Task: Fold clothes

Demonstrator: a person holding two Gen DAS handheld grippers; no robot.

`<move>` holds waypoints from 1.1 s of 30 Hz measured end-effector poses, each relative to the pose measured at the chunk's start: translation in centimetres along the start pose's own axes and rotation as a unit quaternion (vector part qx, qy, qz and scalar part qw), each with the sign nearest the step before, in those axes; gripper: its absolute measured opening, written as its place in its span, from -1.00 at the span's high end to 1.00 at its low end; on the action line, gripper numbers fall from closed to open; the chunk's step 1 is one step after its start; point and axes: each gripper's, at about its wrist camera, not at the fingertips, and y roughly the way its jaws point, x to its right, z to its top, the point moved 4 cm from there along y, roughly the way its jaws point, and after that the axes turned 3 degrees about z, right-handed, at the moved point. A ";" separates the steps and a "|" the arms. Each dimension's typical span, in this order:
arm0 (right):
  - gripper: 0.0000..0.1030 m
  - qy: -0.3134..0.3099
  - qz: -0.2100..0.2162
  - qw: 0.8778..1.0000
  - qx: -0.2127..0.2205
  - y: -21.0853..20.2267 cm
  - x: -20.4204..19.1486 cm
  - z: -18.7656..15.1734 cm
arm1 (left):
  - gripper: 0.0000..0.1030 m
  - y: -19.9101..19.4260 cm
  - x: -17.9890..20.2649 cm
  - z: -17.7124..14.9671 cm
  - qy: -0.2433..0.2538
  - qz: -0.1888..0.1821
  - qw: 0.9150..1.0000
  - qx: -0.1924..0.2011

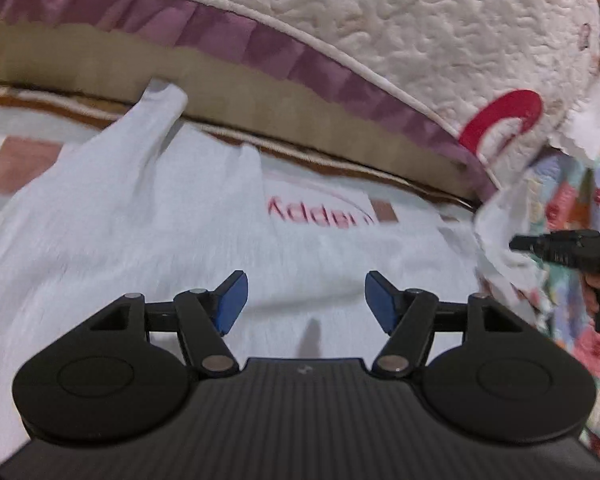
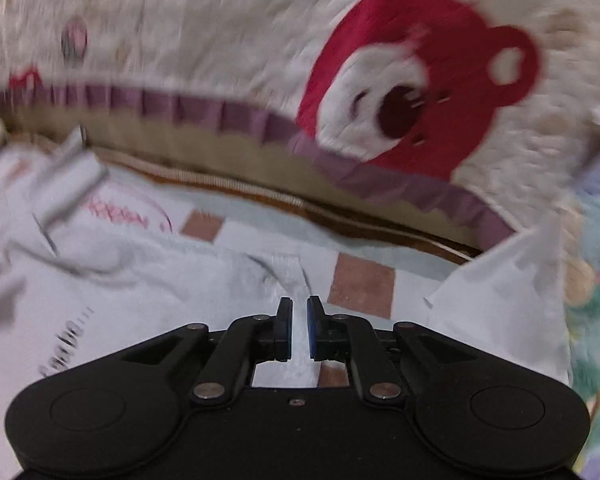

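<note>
White garment [image 1: 112, 220] lies spread on the pale checked sheet [image 1: 24, 160] of the bed, one strap-like end [image 1: 162, 98] reaching toward the mattress edge. Left claw [image 1: 306, 300]: my two blue pads [image 1: 232, 300] stand wide apart above the cloth, gripping nothing. Right claw [image 2: 298, 328]: my pads are drawn close with a narrow slot between them, and a strip of the garment's edge [image 2: 296, 280] runs up through that slot; whether they pinch it I cannot tell, since the right wrist view is blurred. Quilt [image 2: 220, 20] with a red bear face [image 2: 412, 96] and purple frilled border [image 1: 228, 36] hangs over the mattress behind. Red lettering [image 1: 320, 212] marks the sheet beyond the garment.
</note>
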 end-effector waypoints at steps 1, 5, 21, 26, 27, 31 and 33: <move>0.78 -0.002 -0.006 1.000 -0.007 1.1 -0.1 0.0 | -0.24 0.7 0.3 0.1 0.018 0.005 1.000 0.001; 0.77 -0.006 -0.008 1.000 -0.021 3.6 -0.6 -0.5 | -0.24 3.5 1.8 0.7 0.089 0.025 0.996 0.006; -0.05 0.013 -0.072 0.997 -0.029 8.6 0.2 -1.8 | -0.45 6.5 2.8 -1.3 0.199 0.067 0.977 -0.019; -0.02 0.042 -0.059 0.997 -0.010 9.2 0.3 -1.8 | 0.68 6.3 2.8 -1.7 0.216 0.064 0.974 -0.011; 0.11 0.054 -0.042 0.998 -0.005 9.1 0.2 -1.8 | 0.80 6.1 2.7 -1.7 0.218 0.066 0.974 -0.006; 0.99 0.074 0.043 0.996 0.024 7.1 -0.6 -2.1 | 0.83 4.7 2.4 -1.4 0.210 0.067 0.975 0.024; 0.99 0.083 0.076 0.992 0.055 5.6 -0.6 -2.3 | 0.83 3.8 2.5 -1.3 0.203 0.068 0.976 0.039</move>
